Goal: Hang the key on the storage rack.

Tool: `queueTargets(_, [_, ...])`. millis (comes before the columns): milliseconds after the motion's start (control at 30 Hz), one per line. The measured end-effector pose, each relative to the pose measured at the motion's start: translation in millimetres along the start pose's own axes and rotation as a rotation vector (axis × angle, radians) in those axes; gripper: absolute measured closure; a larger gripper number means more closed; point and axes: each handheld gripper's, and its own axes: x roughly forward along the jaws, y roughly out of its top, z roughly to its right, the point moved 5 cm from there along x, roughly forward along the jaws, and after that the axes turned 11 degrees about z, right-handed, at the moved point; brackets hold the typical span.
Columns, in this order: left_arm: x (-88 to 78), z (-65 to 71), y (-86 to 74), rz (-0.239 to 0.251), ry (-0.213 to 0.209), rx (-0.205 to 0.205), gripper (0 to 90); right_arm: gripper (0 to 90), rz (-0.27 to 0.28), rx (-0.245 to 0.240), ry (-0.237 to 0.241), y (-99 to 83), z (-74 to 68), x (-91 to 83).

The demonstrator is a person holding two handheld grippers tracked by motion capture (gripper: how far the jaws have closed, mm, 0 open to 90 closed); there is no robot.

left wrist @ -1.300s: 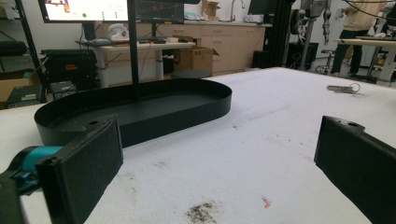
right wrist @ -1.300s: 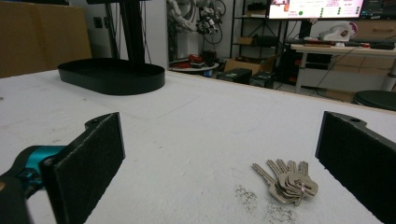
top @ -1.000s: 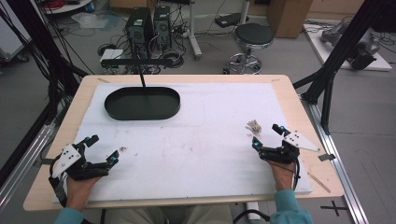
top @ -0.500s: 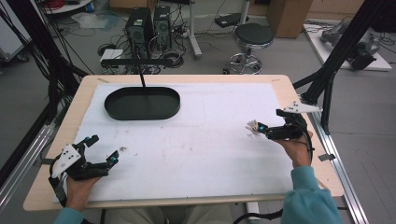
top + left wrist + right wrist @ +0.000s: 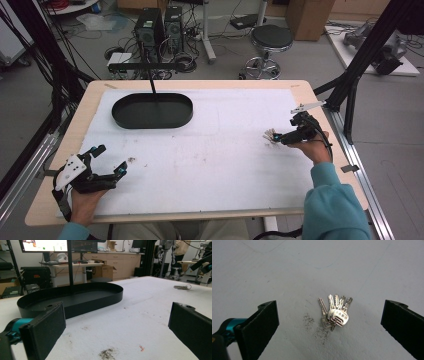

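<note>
A bunch of silver keys [image 5: 270, 135] lies fanned out on the white mat [image 5: 215, 150] near its right edge. My right gripper [image 5: 283, 138] hangs just to the right of the keys, pointing left at them. In the right gripper view its jaws stand wide open on either side of the keys [image 5: 335, 312], which lie flat below and untouched. My left gripper [image 5: 111, 160] rests open at the near left of the mat, holding nothing. From the left gripper view the keys [image 5: 182, 287] show far off across the mat.
A black oval tray [image 5: 152, 111] sits at the back left of the mat, with a black post [image 5: 150, 80] rising behind it. The tray [image 5: 75, 297] has nothing in it. Dark smudges [image 5: 132, 160] mark the mat near my left gripper.
My right gripper moved away from the near edge, swung to point left, and now hovers at the keys. The left gripper has stayed put.
</note>
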Motion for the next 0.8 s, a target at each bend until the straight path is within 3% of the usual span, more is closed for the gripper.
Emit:
queueTargets(67, [0.0, -0.1, 0.0, 0.000, 0.001, -0.002, 1.7, 3.7, -0.032, 0.013, 0.002, -3.3, 4.0, 5.6])
queueTargets(667, [-0.1, 0.0, 0.0, 0.000, -0.001, 0.001, 1.7, 5.7, -0.143, 0.043, -0.010, -15.2, 12.2, 23.4])
queueTargets(800, [-0.2, 0.1, 0.0, -0.001, -0.004, 0.004, 1.7, 13.6, -0.177, 0.050, 0.007, -17.0, 11.7, 25.3])
